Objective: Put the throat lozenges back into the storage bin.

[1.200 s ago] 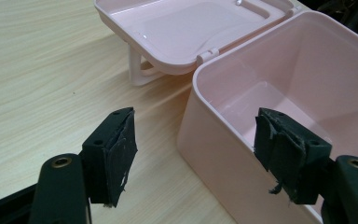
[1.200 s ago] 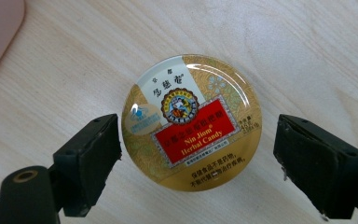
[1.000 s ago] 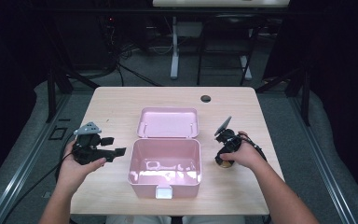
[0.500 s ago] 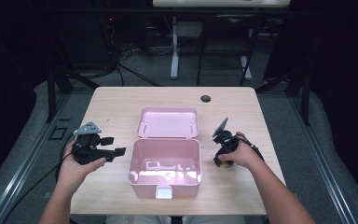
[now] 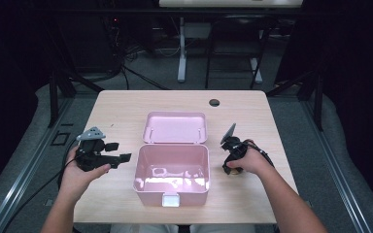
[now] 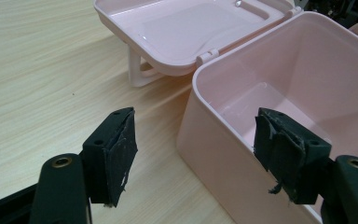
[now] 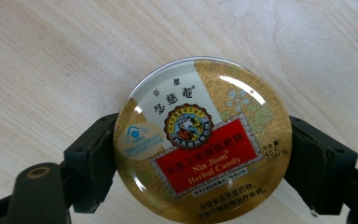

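1. We are at the grabbing step. Our right gripper (image 7: 200, 161) points down at a round candy tin (image 7: 201, 140) that lies flat on the table (image 5: 126, 109), just to the right of the pink box (image 5: 172, 167).
2. The right jaws have just been closing in on the tin. It sits between them, and the two black pads look like they touch its left and right sides (we take this as a grip that has only just started).
3. Our left gripper (image 6: 196, 158) is wide open with nothing in it. It waits near the left wall of the pink box, with one jaw outside the wall and one over the inside.
4. The box is open and has nothing in it. Its lid (image 5: 175, 127) lies flat behind it.
5. Next, we think the right gripper should squeeze the tin a bit more, lift it straight up, carry it left over the box rim, and set it down inside. The tin is smooth and shiny, so it could slip.
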Available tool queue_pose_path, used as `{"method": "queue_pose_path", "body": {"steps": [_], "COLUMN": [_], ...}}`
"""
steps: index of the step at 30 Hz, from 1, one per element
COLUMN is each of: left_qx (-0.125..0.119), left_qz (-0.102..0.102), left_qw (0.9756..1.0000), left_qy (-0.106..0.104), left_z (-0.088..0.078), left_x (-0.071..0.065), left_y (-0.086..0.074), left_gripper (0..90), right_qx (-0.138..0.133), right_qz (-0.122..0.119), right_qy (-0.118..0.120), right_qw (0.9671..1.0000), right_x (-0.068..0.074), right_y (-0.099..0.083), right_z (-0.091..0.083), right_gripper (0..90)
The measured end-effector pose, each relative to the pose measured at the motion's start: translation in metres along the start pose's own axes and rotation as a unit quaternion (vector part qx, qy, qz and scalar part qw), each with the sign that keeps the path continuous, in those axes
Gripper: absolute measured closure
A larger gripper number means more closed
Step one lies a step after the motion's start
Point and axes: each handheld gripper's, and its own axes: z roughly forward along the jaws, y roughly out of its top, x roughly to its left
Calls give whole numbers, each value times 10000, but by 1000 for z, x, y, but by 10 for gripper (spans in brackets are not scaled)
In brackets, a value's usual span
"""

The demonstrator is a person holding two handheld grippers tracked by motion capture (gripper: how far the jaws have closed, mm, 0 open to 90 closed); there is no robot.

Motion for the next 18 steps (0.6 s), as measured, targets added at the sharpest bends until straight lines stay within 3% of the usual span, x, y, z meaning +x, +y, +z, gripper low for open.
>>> {"method": "queue_pose_path", "body": {"steps": [18], "left_qx": [26], "left_qz": [1], "left_qw": [10000], "left_qy": [-12], "left_z": [1], "left_x": [0], "left_y": [0], "left_gripper": [296], "right_qx": [103], "right_qz": [-3], "right_qy": [-40], "right_qw": [9999], "right_x": [1], "right_y": [2], "right_z": [0], "right_gripper": [195]}}
